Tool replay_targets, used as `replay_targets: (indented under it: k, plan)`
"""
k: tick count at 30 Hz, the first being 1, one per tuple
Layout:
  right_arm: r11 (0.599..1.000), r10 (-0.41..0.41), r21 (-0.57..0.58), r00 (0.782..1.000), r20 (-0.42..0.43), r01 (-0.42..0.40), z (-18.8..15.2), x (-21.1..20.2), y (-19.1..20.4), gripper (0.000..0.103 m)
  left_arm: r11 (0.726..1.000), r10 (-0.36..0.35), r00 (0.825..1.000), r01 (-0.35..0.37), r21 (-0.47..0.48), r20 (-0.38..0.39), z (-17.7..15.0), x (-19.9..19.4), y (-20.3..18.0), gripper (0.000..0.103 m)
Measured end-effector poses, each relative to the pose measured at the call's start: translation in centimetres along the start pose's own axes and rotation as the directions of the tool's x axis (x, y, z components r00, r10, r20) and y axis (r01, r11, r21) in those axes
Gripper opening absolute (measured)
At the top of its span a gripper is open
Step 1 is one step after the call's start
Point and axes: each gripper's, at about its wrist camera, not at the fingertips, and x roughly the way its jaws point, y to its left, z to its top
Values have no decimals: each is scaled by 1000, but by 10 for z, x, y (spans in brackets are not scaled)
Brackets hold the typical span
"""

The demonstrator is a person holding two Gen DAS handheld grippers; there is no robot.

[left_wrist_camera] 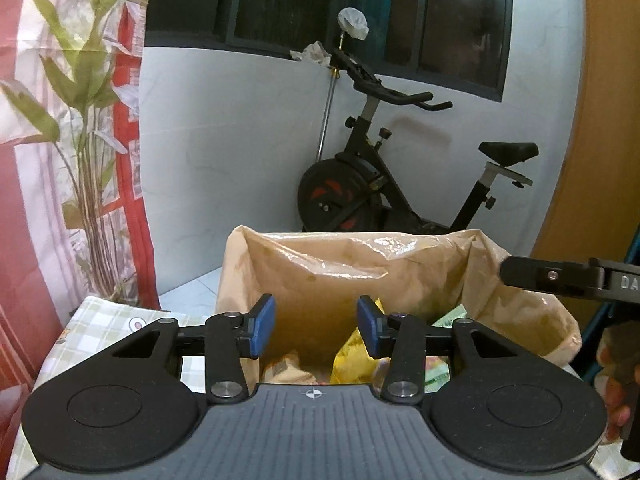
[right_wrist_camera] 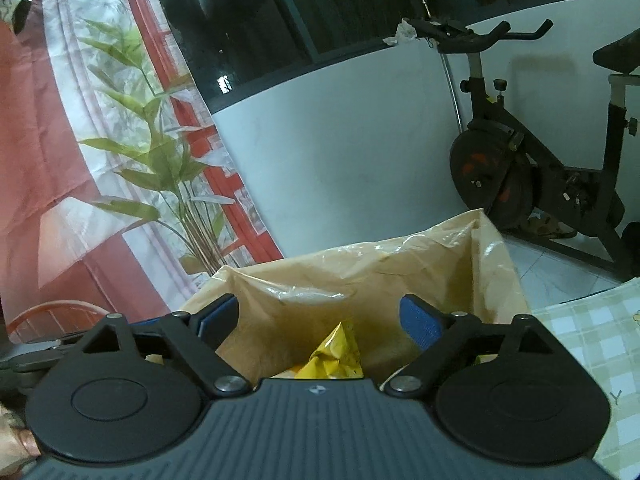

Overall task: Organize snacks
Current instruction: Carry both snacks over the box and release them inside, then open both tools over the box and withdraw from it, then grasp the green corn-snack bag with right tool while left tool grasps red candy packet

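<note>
Left claw (left_wrist_camera: 316, 328) is held spread, empty, above bag (left_wrist_camera: 360, 264) | right claw (right_wrist_camera: 320, 320) likewise spread | yellow snack packet (right_wrist_camera: 334, 354) is seen inside bag

bag (left_wrist_camera: 400, 264) on tabletop (left_wrist_camera: 108, 320) edge | snack packets (right_wrist_camera: 336, 354) inside bag, perhaps several | exercise bike (left_wrist_camera: 372, 184) behind bag | plant (left_wrist_camera: 84, 152) left of bag

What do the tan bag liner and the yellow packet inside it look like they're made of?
The tan bag liner looks like thin, semi-translucent plastic film: it is glossy, with highlights and soft wrinkles along the rim. The yellow packet looks like crinkled plastic or foil-type snack wrapping, with sharp creases and a slight sheen; which one is unclear. Both the left gripper and the right gripper are open and empty.
</note>
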Motion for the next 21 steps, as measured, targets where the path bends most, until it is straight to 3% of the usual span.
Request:
replay_targets:
  k: [7, 12, 21]
  plan:
    - [996, 13, -92, 999, 43, -9, -12, -49, 4, 90, 1000, 0, 999, 1, -20, 37, -24, -44, 1, 56]
    - [985, 18, -173, 997, 74, -5, -34, -88, 8, 90, 999, -2, 999, 5, -53, 49, -52, -68, 1, 57]
    - [979, -63, -193, 997, 55, 73, -87, -120, 2, 90, 993, 23, 1000, -22, -115, 8, -92, -71, 0, 60]
